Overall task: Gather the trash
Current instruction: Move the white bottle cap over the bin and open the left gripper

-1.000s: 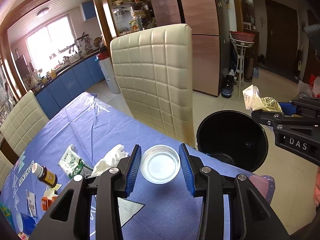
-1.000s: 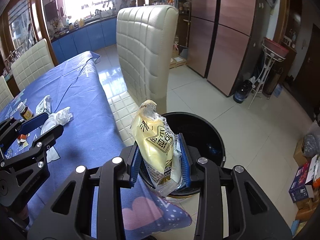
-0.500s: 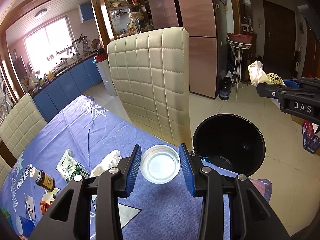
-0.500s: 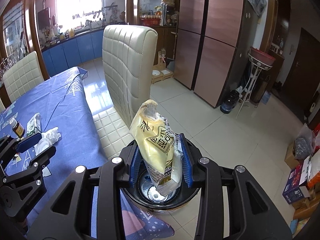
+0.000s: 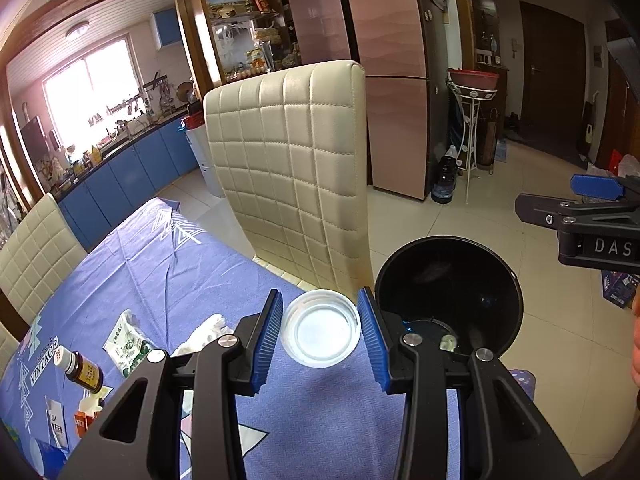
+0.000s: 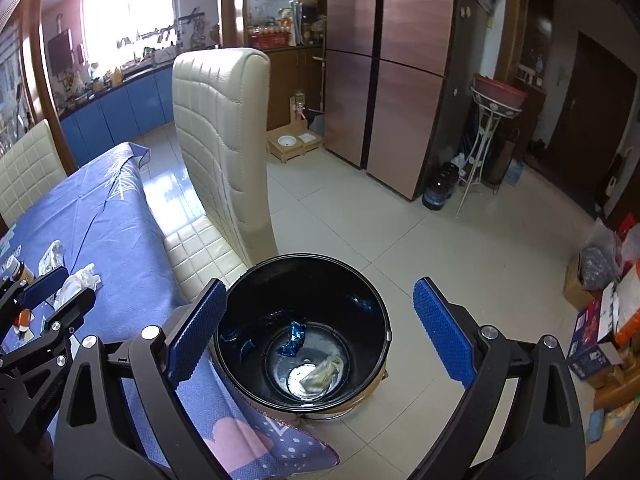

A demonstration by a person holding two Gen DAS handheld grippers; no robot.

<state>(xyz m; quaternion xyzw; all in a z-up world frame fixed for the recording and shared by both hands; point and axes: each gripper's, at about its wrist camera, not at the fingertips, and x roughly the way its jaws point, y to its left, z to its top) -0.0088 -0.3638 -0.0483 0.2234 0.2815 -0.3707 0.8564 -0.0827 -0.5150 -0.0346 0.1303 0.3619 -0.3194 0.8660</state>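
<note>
Tablecloth (image 5: 168, 264) of blue printed fabric covers the dining table beside a cream quilted leather chair (image 5: 296, 168); glossy beige floor tiles (image 6: 460, 248) run to the copper-pink fridge (image 6: 392, 72). The left gripper (image 5: 320, 330) clamps a clear round plastic lid (image 5: 320, 334) above the table's corner. The right gripper (image 6: 316, 332) hangs spread wide, holding nothing, over the black round trash bin (image 6: 248, 292), where a yellow snack wrapper (image 6: 326, 370) lies at the bottom.

One black trash bin (image 6: 300, 332) stands on the floor, with two pieces of trash in it: one blue wrapper (image 6: 295, 338) and one pale bag (image 6: 326, 372) at about 5 o'clock from it. On the table sit one clear plastic lid (image 5: 320, 328), one brown bottle (image 5: 82, 368), one green-printed packet (image 5: 126, 346) and one crumpled tissue (image 6: 78, 282). Two cream chairs (image 5: 296, 184) (image 5: 34, 256) show.
</note>
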